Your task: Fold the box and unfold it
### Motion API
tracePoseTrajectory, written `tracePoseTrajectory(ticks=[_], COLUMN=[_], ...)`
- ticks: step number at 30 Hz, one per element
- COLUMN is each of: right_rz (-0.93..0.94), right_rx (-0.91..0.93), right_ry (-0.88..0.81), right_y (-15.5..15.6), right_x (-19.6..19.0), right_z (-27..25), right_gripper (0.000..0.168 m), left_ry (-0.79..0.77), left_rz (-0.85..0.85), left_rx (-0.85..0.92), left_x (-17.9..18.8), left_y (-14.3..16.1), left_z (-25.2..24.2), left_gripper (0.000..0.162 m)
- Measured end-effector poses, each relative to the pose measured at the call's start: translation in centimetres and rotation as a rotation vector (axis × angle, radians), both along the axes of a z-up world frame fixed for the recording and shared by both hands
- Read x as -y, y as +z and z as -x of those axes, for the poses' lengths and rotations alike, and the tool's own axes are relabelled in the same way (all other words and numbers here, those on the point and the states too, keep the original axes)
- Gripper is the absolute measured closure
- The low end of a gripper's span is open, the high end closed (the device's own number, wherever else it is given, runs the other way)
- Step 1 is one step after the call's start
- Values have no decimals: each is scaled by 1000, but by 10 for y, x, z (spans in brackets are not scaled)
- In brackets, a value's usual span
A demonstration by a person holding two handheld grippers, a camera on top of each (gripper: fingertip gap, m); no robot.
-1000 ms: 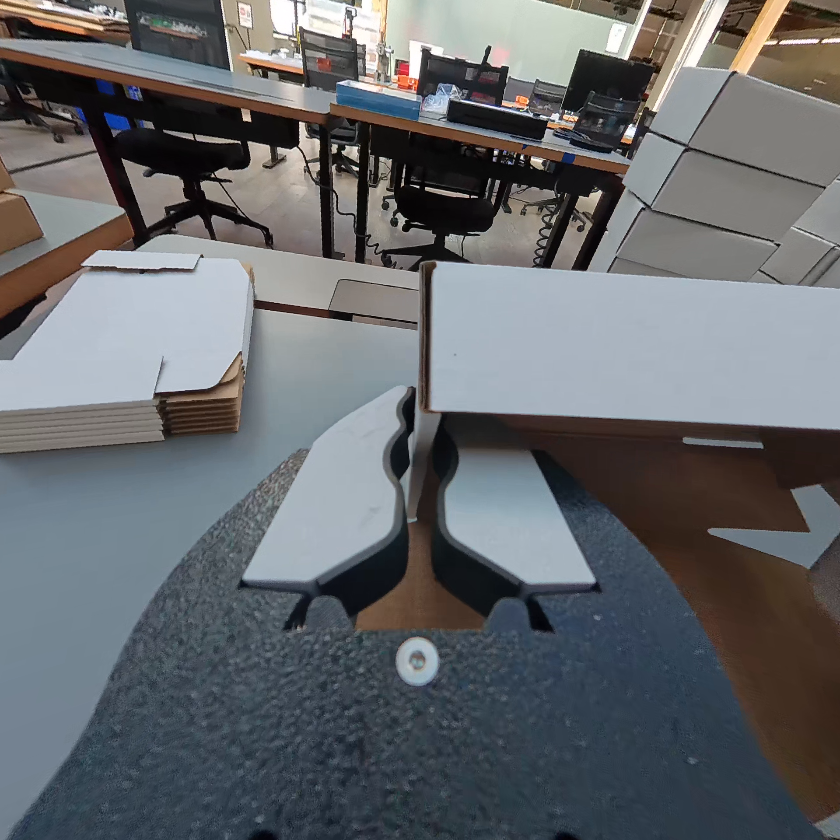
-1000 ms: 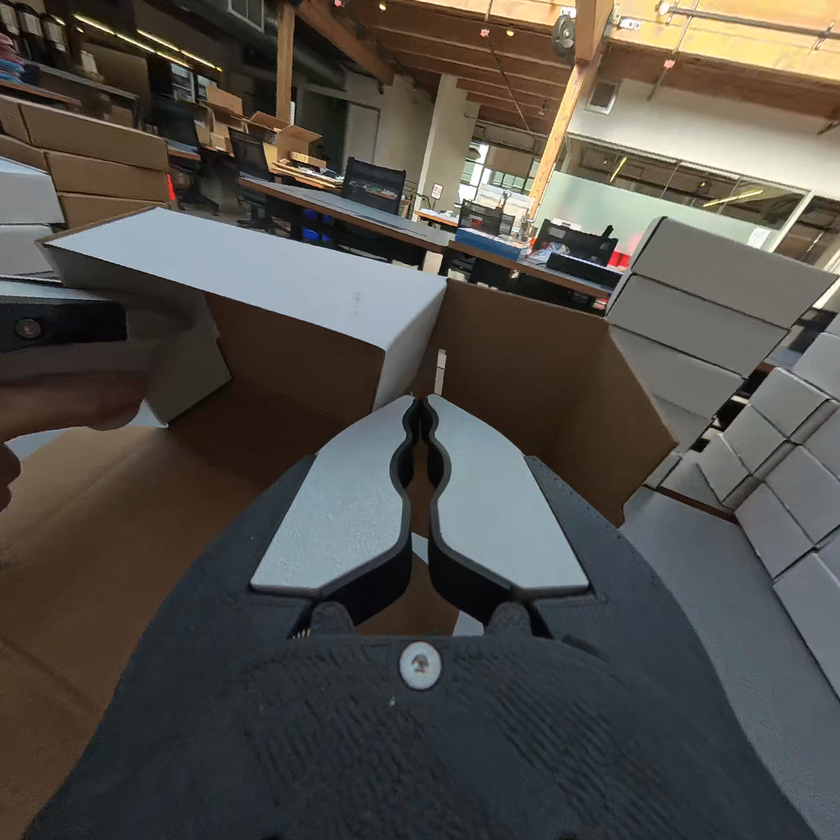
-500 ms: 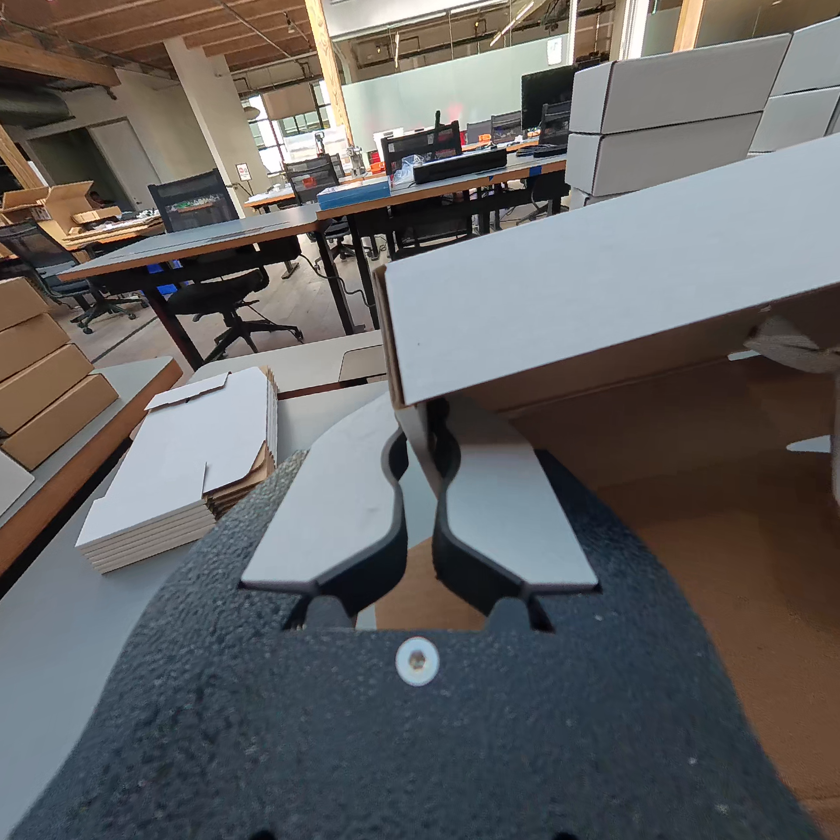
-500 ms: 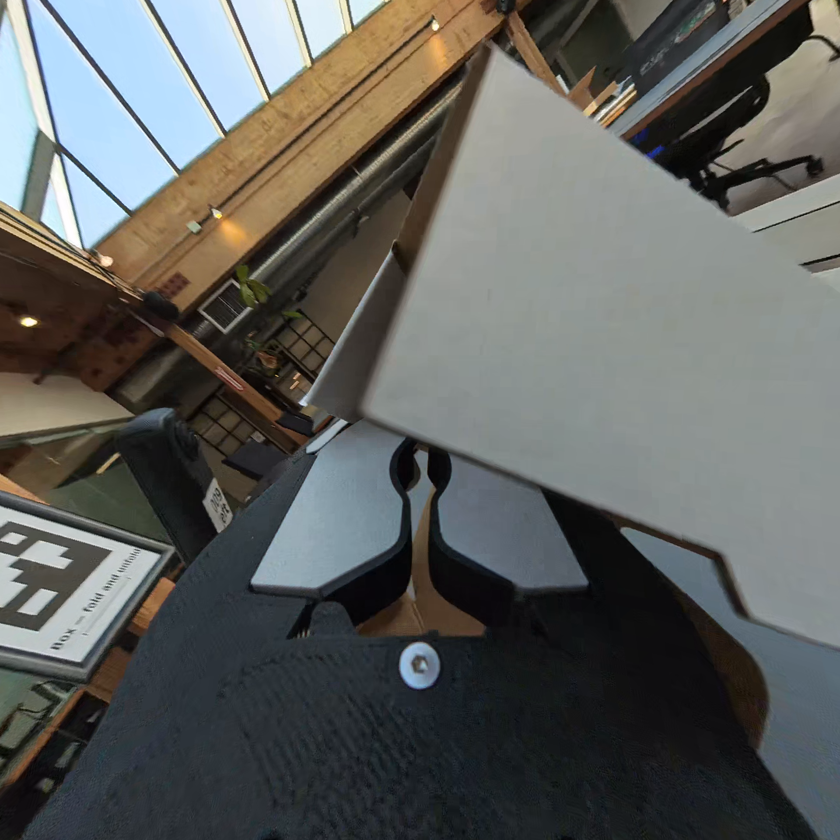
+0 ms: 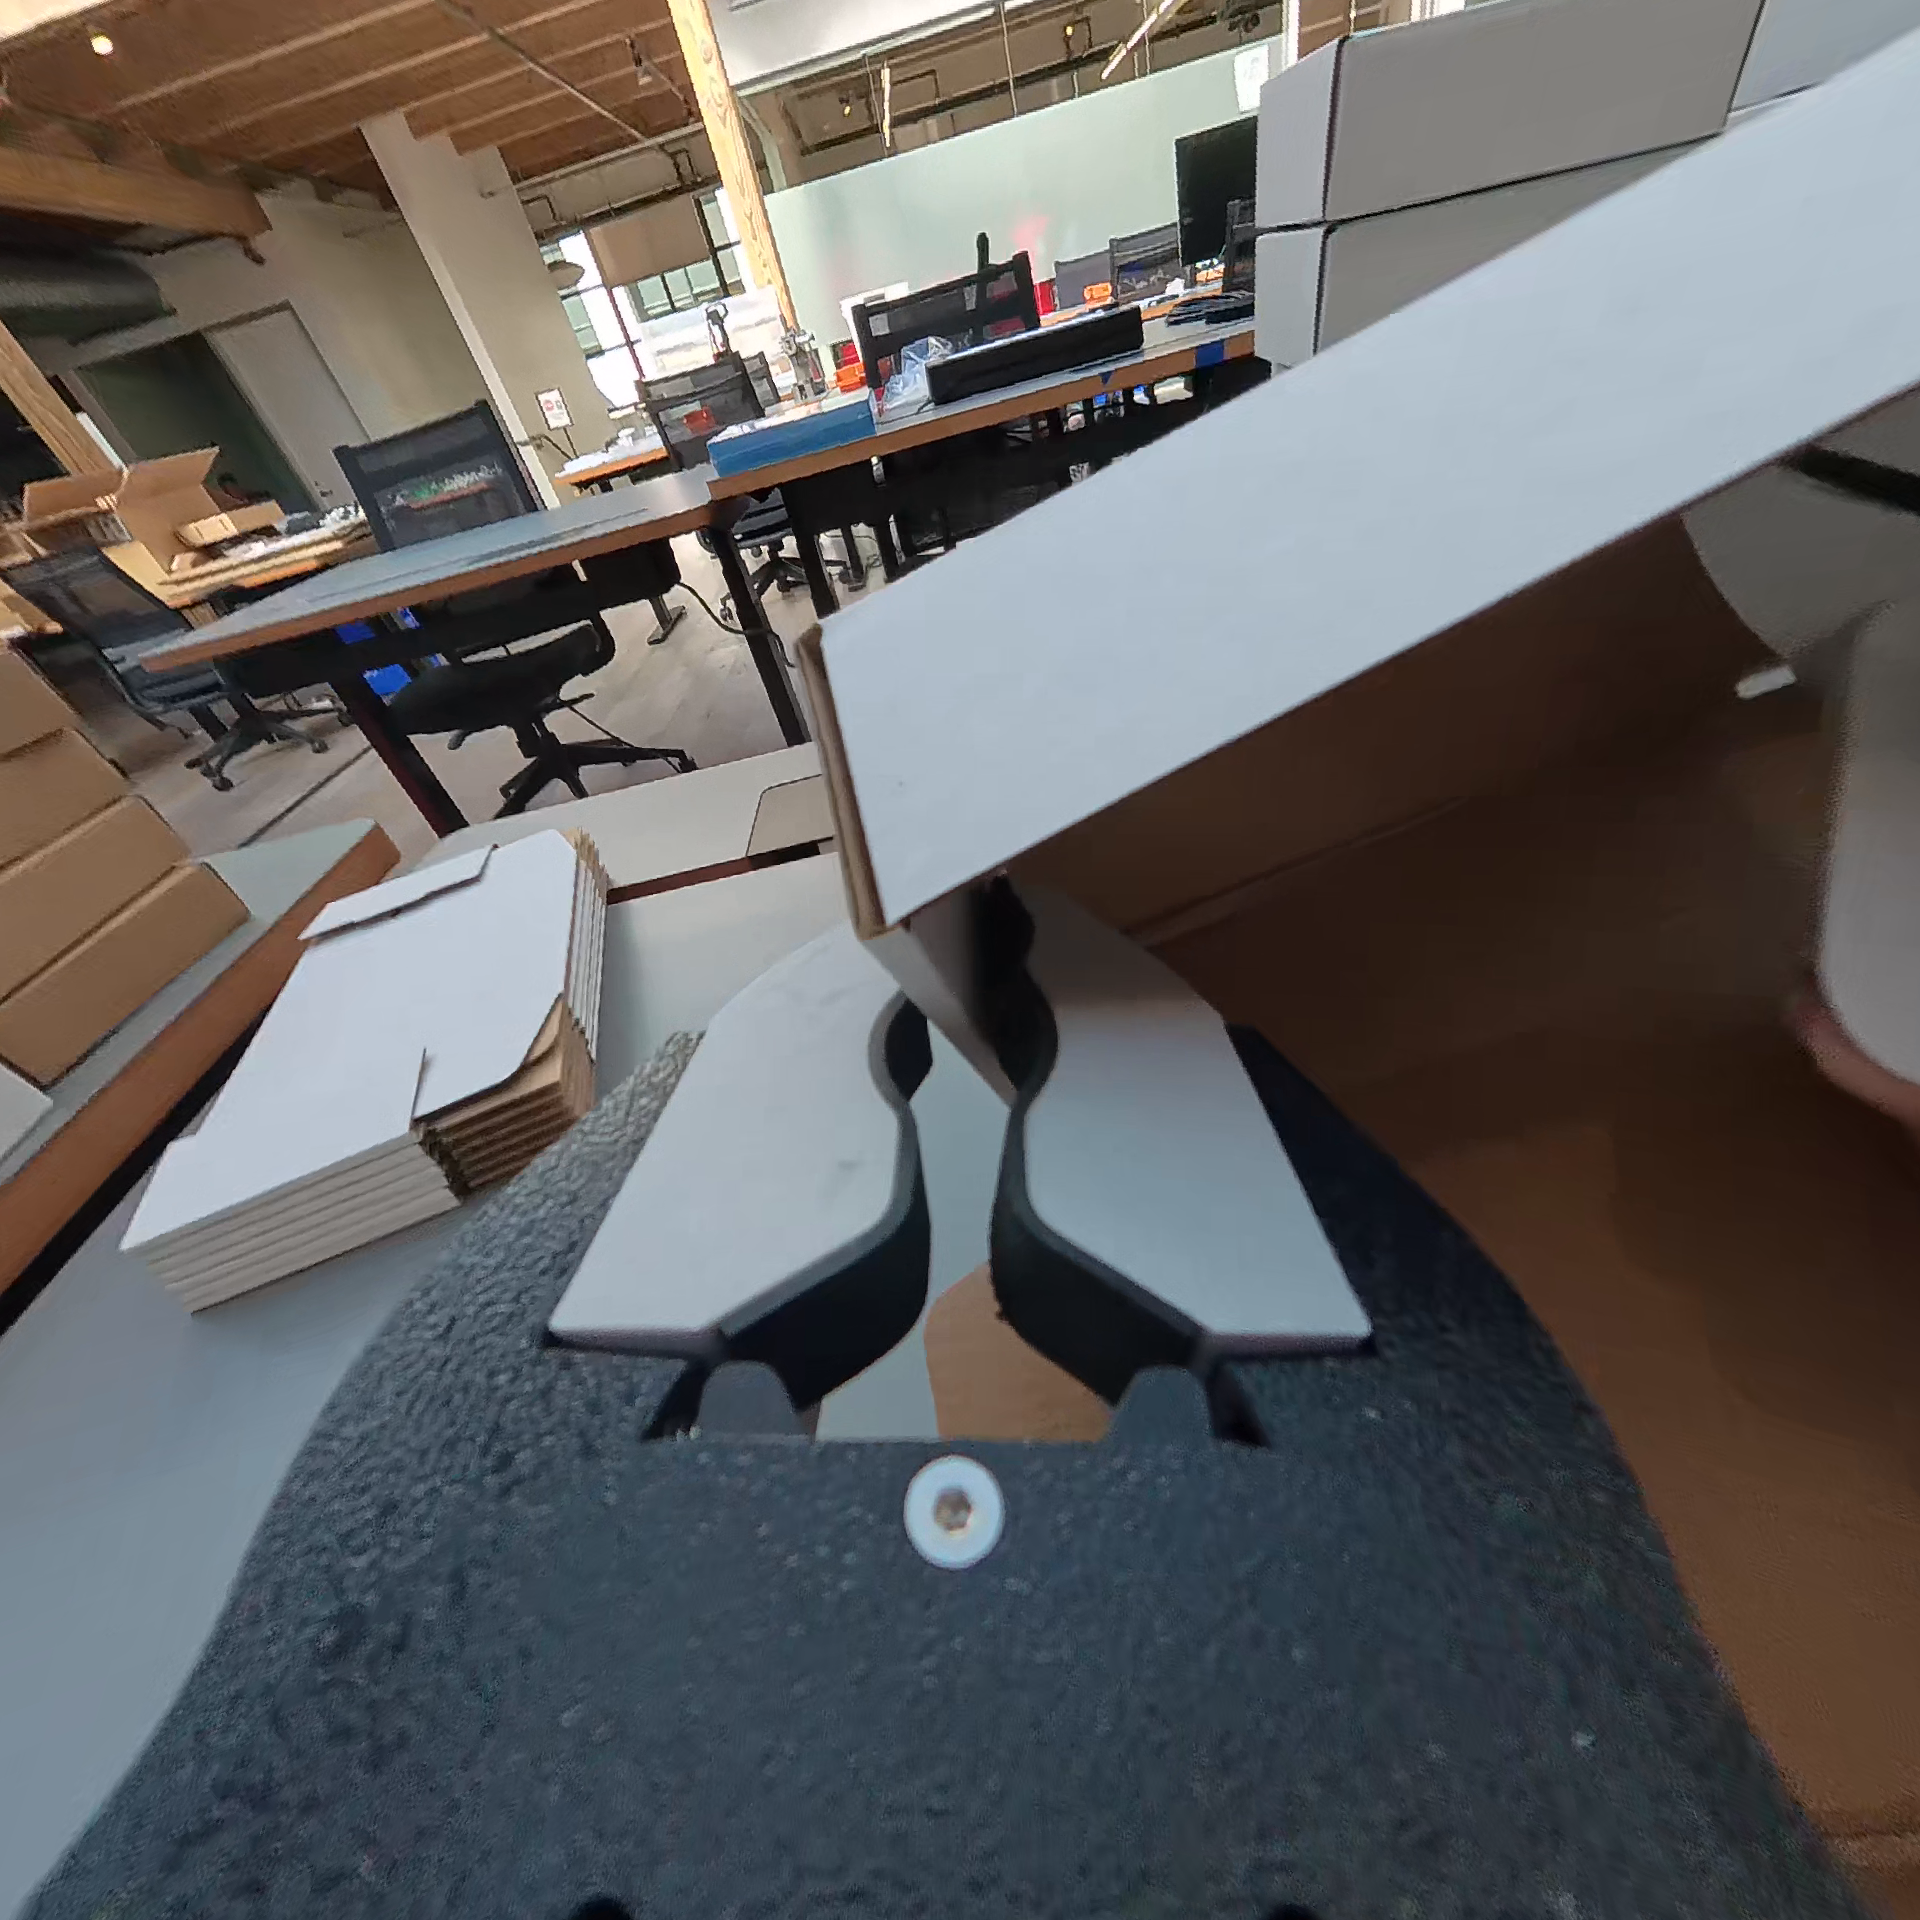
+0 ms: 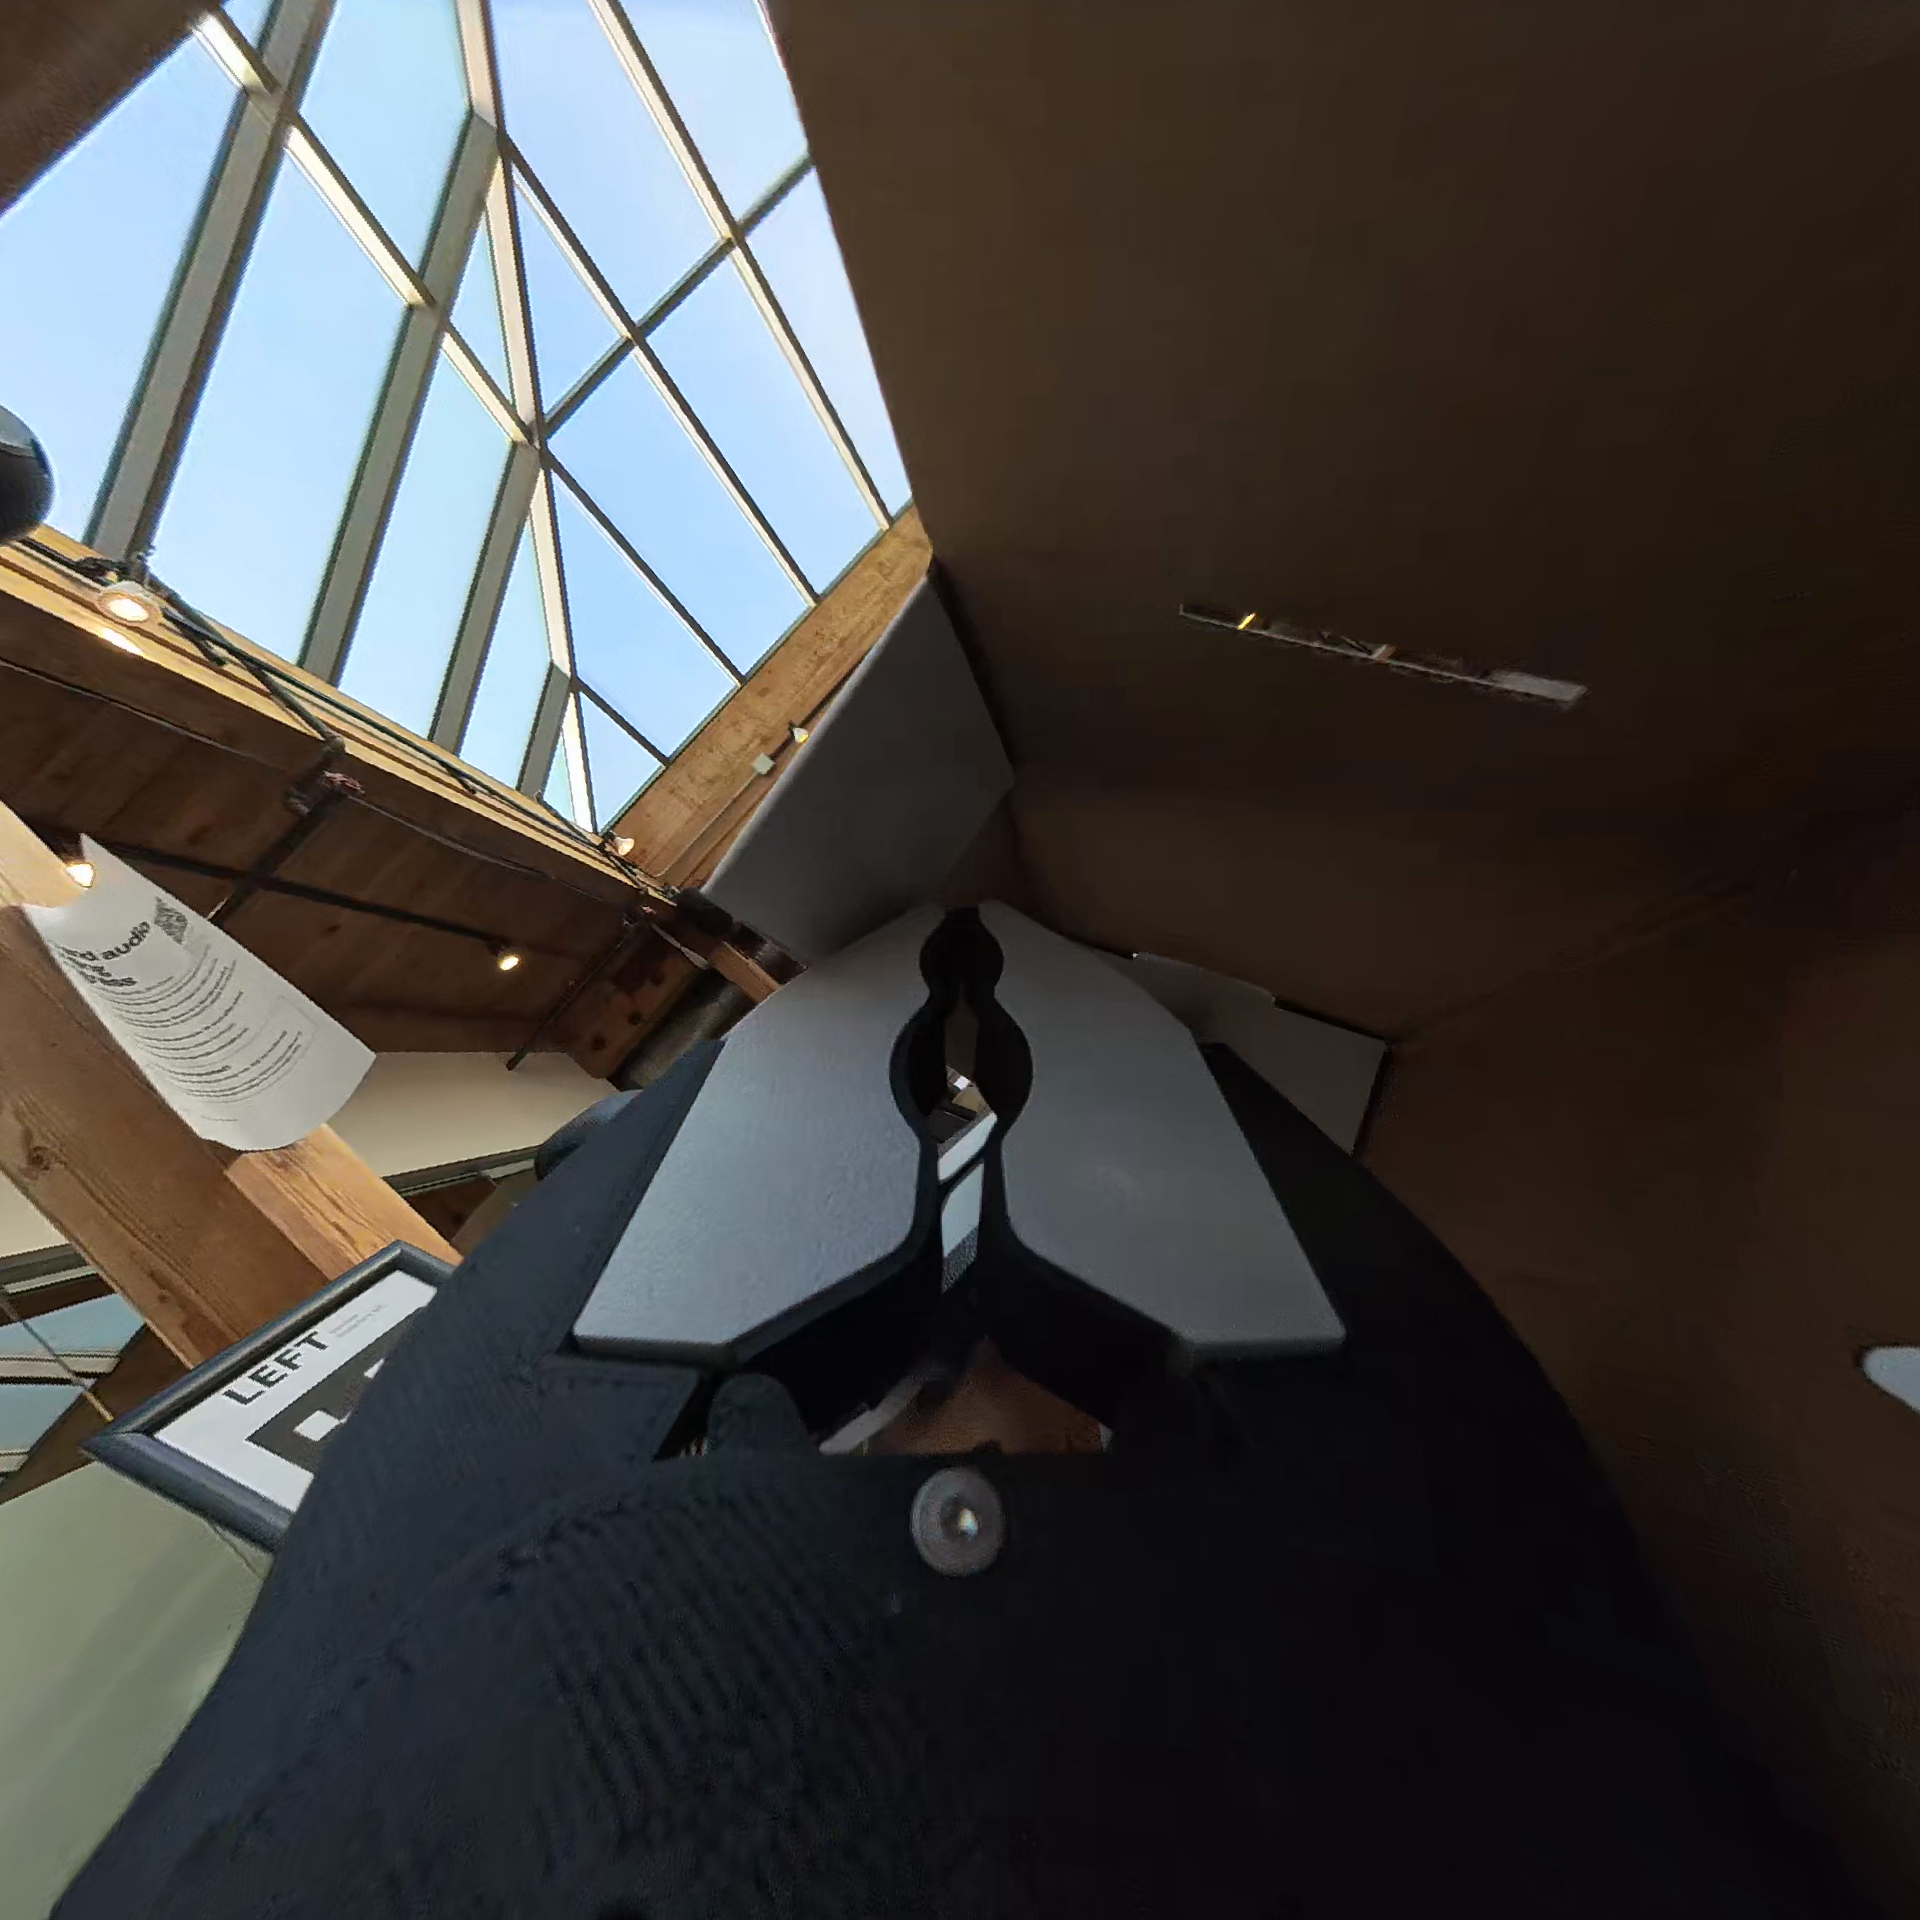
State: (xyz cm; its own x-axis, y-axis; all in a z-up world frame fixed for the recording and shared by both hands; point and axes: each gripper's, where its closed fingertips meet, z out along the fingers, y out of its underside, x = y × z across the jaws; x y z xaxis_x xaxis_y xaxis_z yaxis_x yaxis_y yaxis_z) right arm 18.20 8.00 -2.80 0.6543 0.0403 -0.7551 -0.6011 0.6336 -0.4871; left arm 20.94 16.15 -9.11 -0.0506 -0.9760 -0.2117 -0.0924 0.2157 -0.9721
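The box (image 5: pixel 1351 582) is white outside and brown inside, half formed, and held tilted above the grey table (image 5: pixel 156 1455). My left gripper (image 5: pixel 971 997) is shut on a narrow white flap (image 5: pixel 940 961) at the box's near left corner. My right gripper (image 6: pixel 961 925) points up toward the skylight. Its jaws are closed at an inside corner of the box (image 6: pixel 1403 364), next to a white flap (image 6: pixel 862 790). The box's brown inside fills the right of that view. In the left wrist view the right gripper (image 5: pixel 1870 831) and a fingertip are a blur at the right edge.
A stack of flat white box blanks (image 5: pixel 384 1070) lies on the table to the left. Brown boxes (image 5: pixel 83 894) stand at far left, and white folded boxes (image 5: pixel 1507 104) are stacked at back right. Desks and office chairs (image 5: pixel 499 686) stand behind. A framed marker sign (image 6: pixel 291 1382) is low on the left.
Both grippers have raised and tipped the box. The right gripper has swung from level to pointing at the ceiling. The left gripper keeps its hold on the corner flap.
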Motion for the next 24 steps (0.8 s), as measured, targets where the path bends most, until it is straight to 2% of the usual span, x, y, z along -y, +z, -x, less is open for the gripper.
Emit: tracePoseTrajectory(ticks=[3, 5, 11, 17, 24], right_rz=[160, 262, 417, 383, 327], right_rx=[-9, -25, -26, -103, -247], right_ry=[-58, -99, -112, -158, -222], right_y=[-21, -35, -58, -64, -89], right_x=[-3, -4, -5, 17, 54], right_z=[-5, -6, 4, 2, -19], right_gripper=[168, 168, 168, 168, 168], left_ry=[23, 43, 104, 139, 140], left_rz=[138, 177, 232, 239, 220], left_rx=[-30, -41, -23, 11, 52], left_x=[-11, -19, -48, -66, -72], left_y=[1, 4, 15, 25, 35], left_z=[-2, -4, -8, -4, 6], left_gripper=[156, 156, 157, 157, 157])
